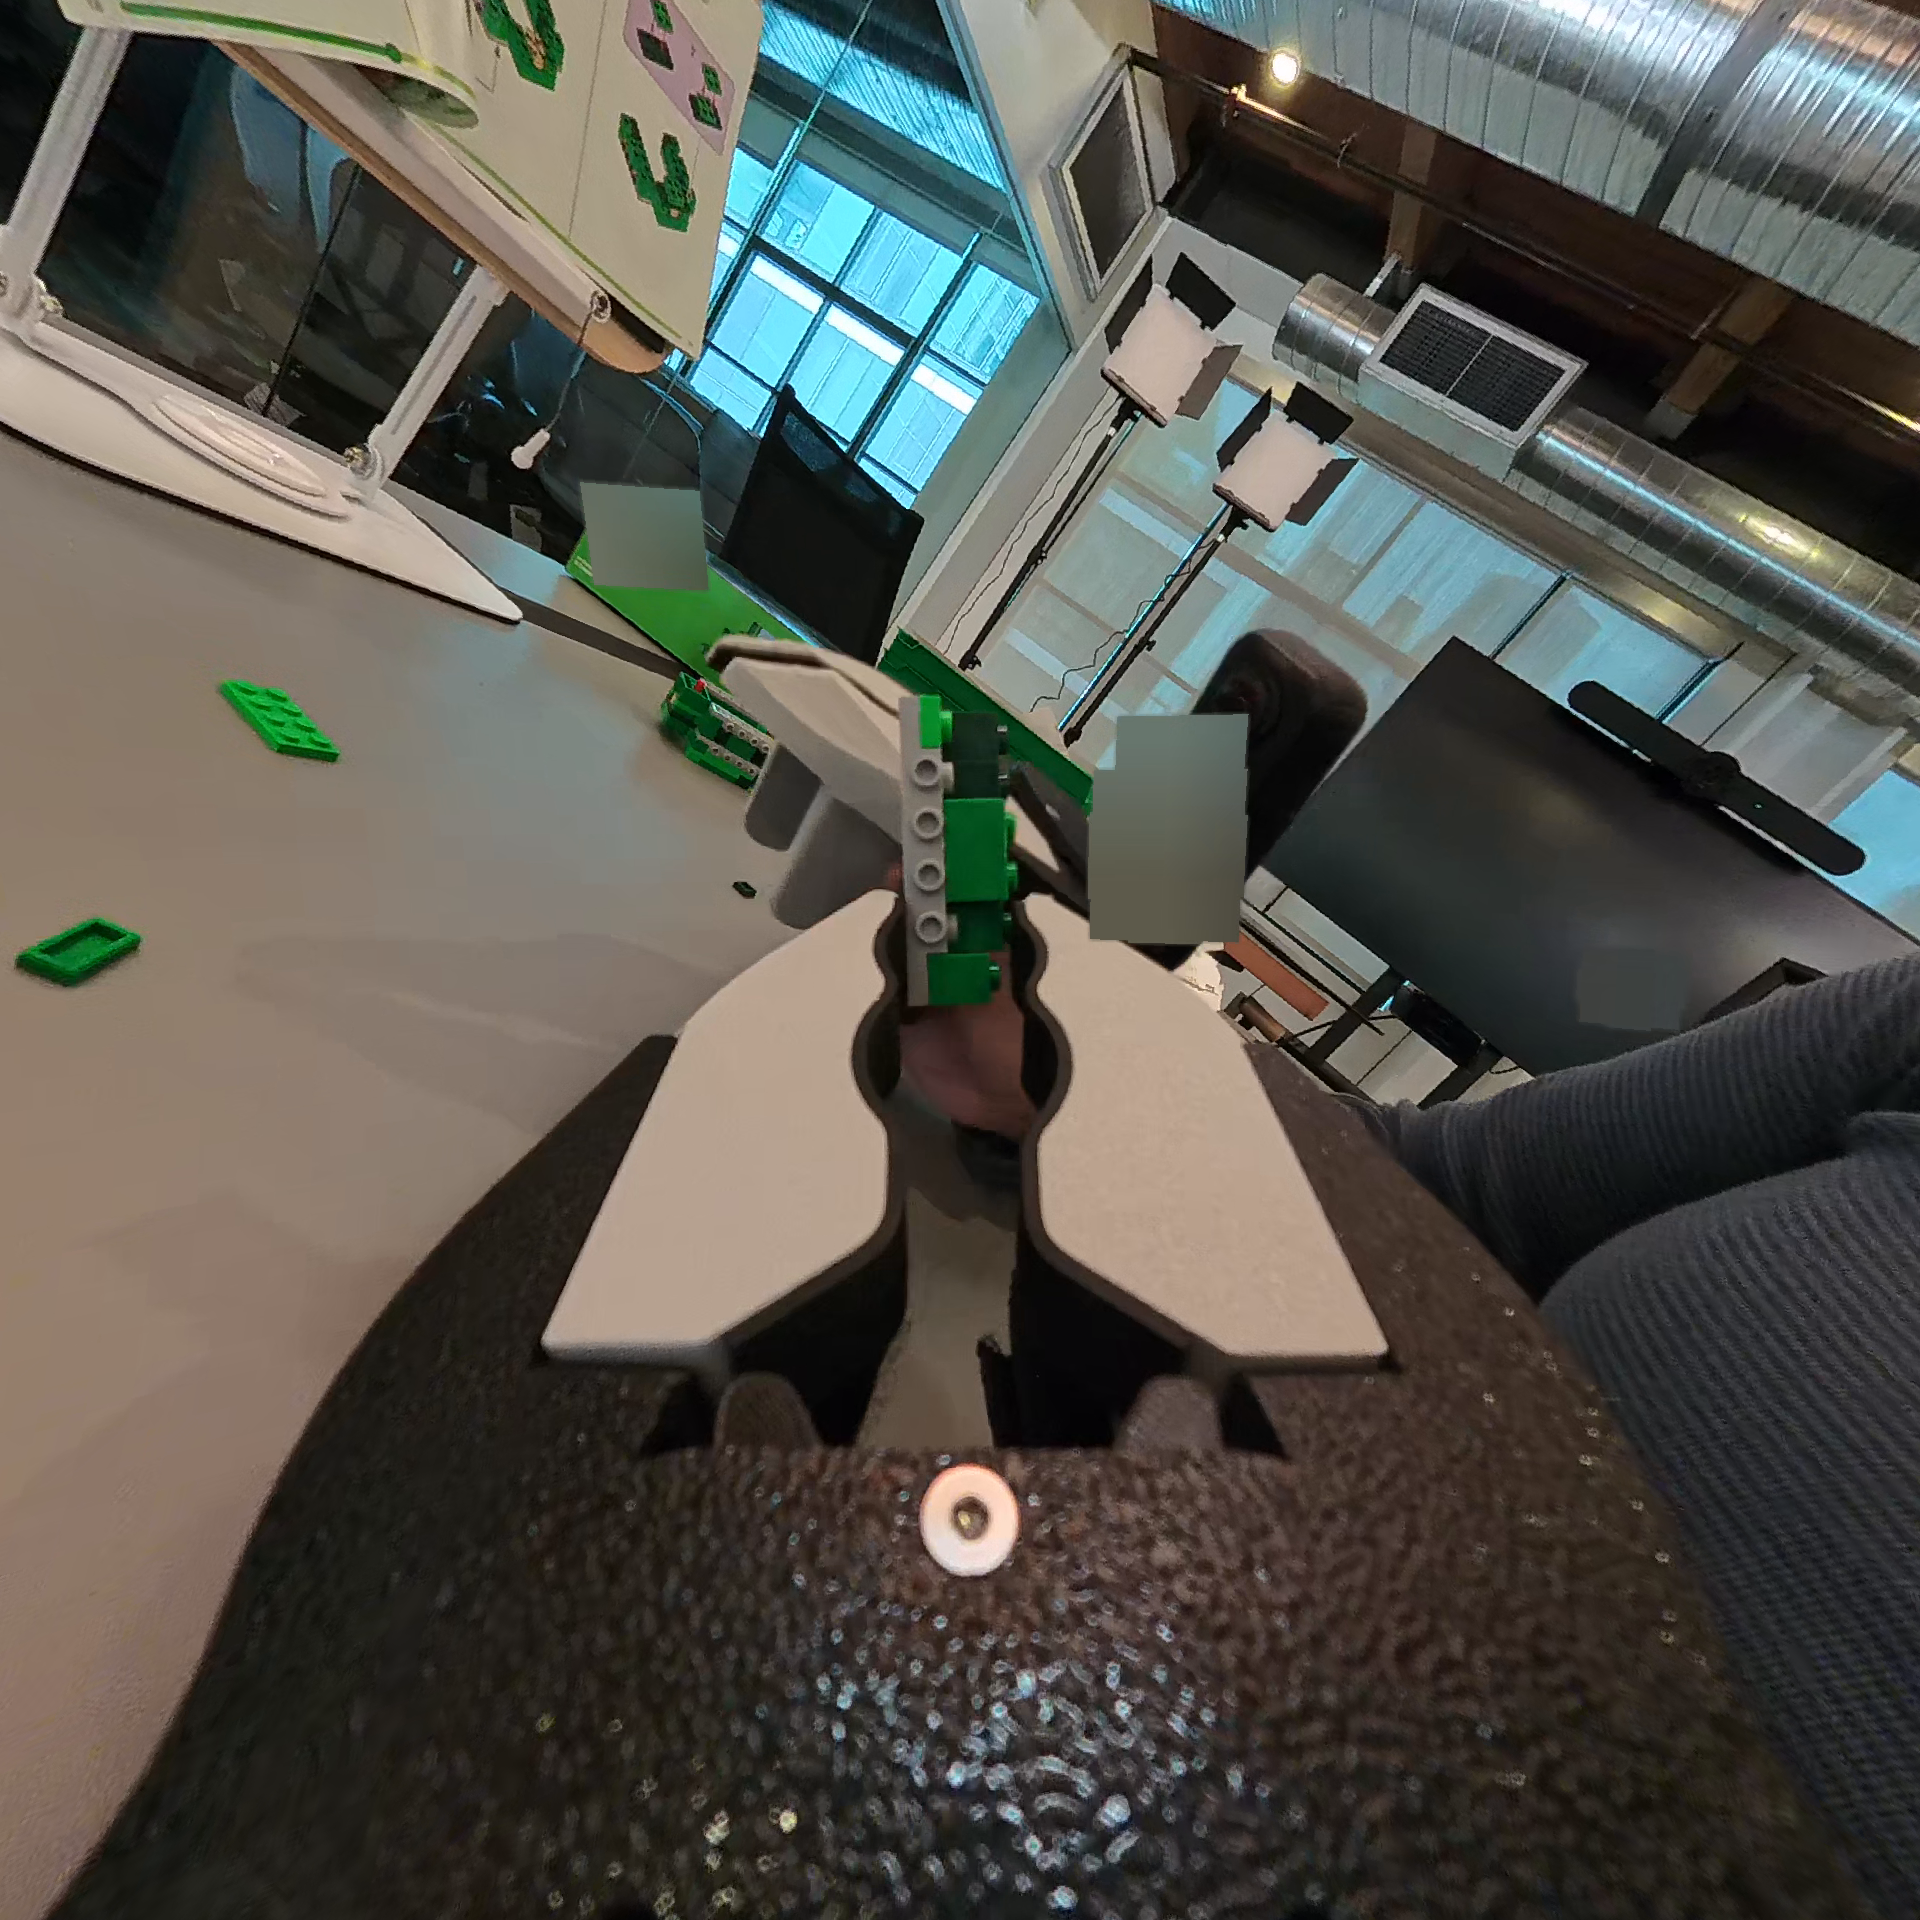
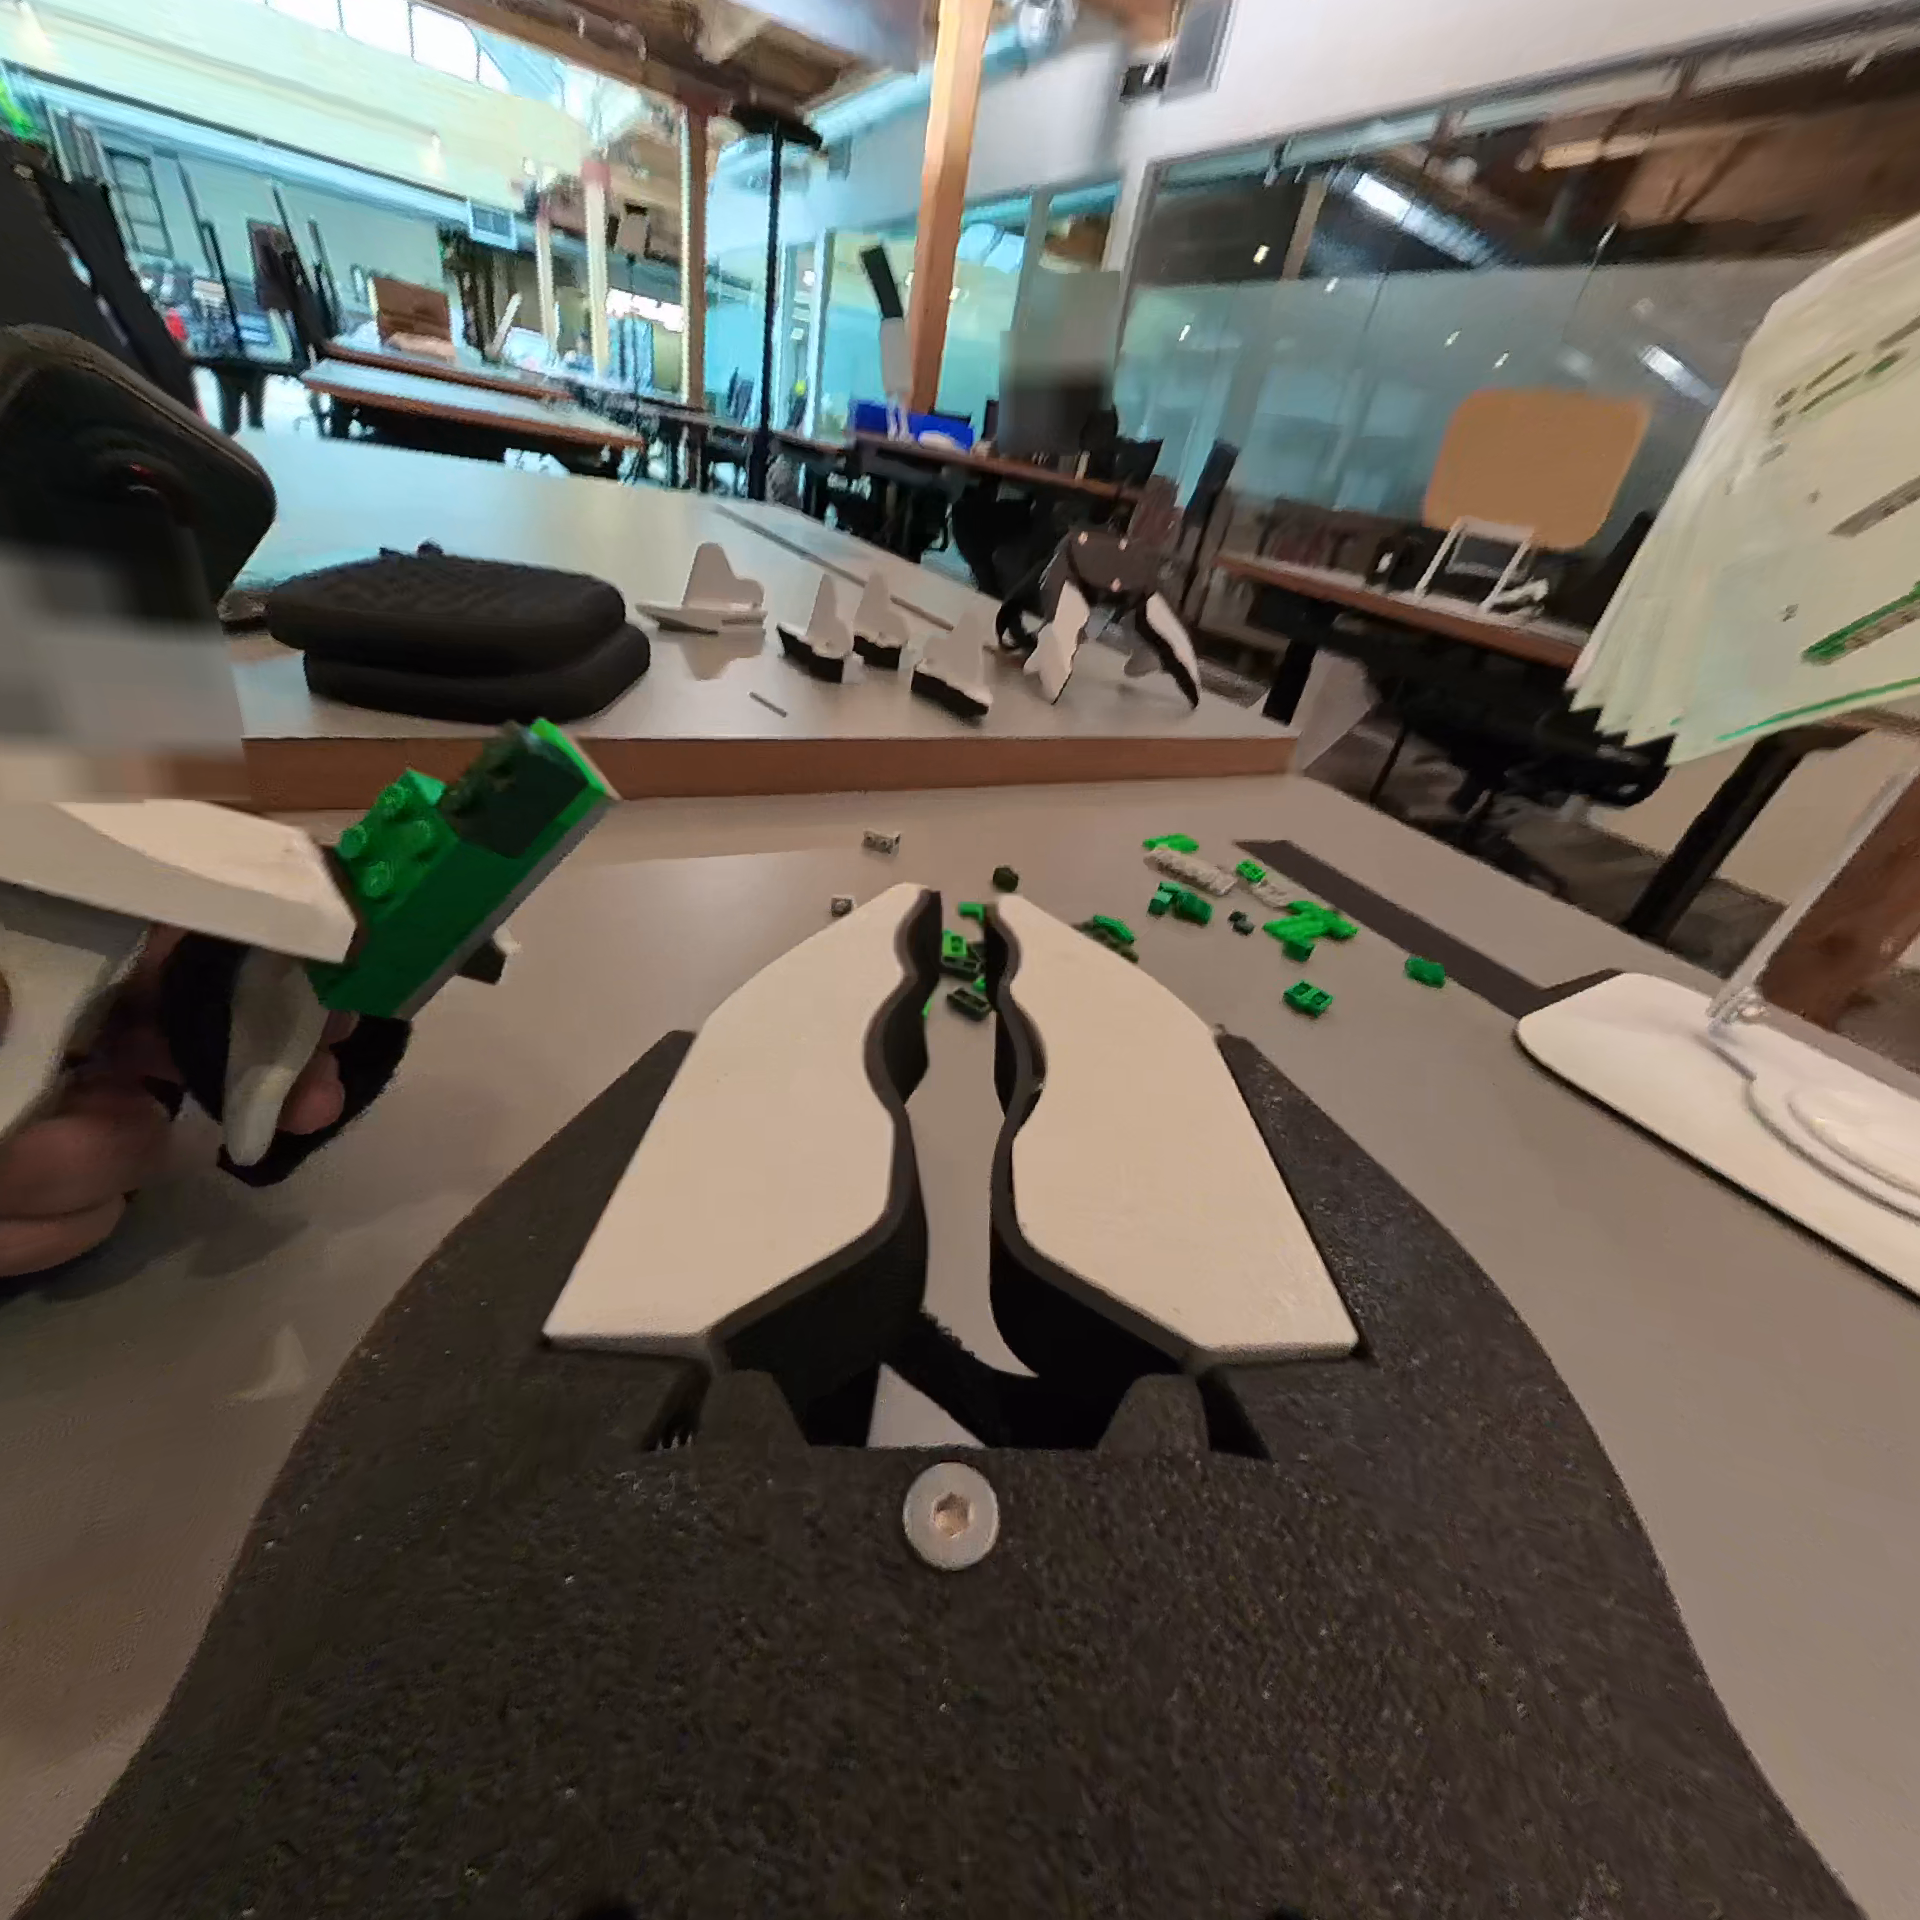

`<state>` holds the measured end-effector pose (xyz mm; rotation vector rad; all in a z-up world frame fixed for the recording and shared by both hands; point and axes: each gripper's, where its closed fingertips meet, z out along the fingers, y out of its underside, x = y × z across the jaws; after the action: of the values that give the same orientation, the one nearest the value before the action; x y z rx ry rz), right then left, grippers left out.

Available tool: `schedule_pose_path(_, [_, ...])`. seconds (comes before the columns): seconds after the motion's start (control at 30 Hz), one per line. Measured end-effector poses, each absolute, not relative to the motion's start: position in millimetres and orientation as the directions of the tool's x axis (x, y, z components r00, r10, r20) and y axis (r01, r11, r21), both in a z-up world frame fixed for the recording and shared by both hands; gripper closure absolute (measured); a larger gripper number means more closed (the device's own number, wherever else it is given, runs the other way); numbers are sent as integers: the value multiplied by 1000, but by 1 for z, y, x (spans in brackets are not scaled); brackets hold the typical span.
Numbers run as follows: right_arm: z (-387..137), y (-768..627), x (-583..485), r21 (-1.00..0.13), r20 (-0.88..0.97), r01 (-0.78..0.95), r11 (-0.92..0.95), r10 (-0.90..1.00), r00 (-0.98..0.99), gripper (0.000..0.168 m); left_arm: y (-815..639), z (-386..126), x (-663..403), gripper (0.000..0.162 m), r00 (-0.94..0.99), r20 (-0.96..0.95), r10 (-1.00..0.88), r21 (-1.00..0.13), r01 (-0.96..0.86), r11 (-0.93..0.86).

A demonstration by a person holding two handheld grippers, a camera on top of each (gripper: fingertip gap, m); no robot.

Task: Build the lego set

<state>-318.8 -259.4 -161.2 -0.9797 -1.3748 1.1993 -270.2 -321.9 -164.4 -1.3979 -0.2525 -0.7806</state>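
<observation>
My left gripper (image 1: 956, 935) is shut on a lego assembly (image 1: 951, 831) made of a grey studded strip with light and dark green bricks. It holds the assembly upright above the grey table (image 1: 312, 1039). In the right wrist view the same assembly (image 2: 447, 894) sticks out of the left gripper (image 2: 343, 935) at the left. My right gripper (image 2: 961, 909) is empty, its jaws a narrow gap apart, and it points at a scatter of loose green and grey bricks (image 2: 1247, 914). It also shows just behind the assembly in the left wrist view (image 1: 748, 665).
A green plate (image 1: 278, 719) and a green frame piece (image 1: 78, 951) lie on the left of the table. A second green and grey sub-build (image 1: 712, 727) lies farther back. The instruction booklet (image 2: 1766, 540) rests on a white stand (image 2: 1714, 1101) at the right. A person's sleeve (image 1: 1662, 1195) shows at the right. The grippers' ends are close to 8 centimetres from one another. Between my right fingertips and the green plate (image 1: 278, 719) there is roughly 15 centimetres.
</observation>
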Motion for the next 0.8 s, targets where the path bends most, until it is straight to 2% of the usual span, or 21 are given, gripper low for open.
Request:
schedule_pose_path(0.2, [-135, -243, -348, -966, 157, 151, 208, 942, -295, 154, -321, -165, -270, 144, 733, 593, -333, -784, 620, -29])
schedule_pose_path(0.3, [-127, -220, -380, -911, 237, 247, 331, 908, -345, 149, -320, -166, -270, 144, 730, 596, -333, -783, 621, -39])
schedule_pose_path(0.47, [-155, -184, -439, -787, 271, 437, 435, 881, -388, 151, -321, -165, -269, 144, 725, 597, -344, -780, 625, -35])
schedule_pose_path(0.53, [-173, -184, -460, -744, 168, 552, 377, 905, -390, 153, -322, -165, -269, 144, 723, 596, -349, -779, 626, -36])
schedule_pose_path(0.67, [-216, -184, -497, -619, -96, 776, 123, 968, -231, 160, -322, -165, -268, 144, 712, 603, -360, -773, 633, -43])
schedule_pose_path(0.73, [-232, -186, -512, -555, -196, 832, 5, 971, -136, 160, -322, -164, -267, 144, 710, 602, -366, -773, 633, -43])
schedule_pose_path(0.8, [-241, -180, -524, -509, -216, 858, -70, 975, -49, 158, -323, -164, -267, 144, 708, 601, -372, -772, 634, -41])
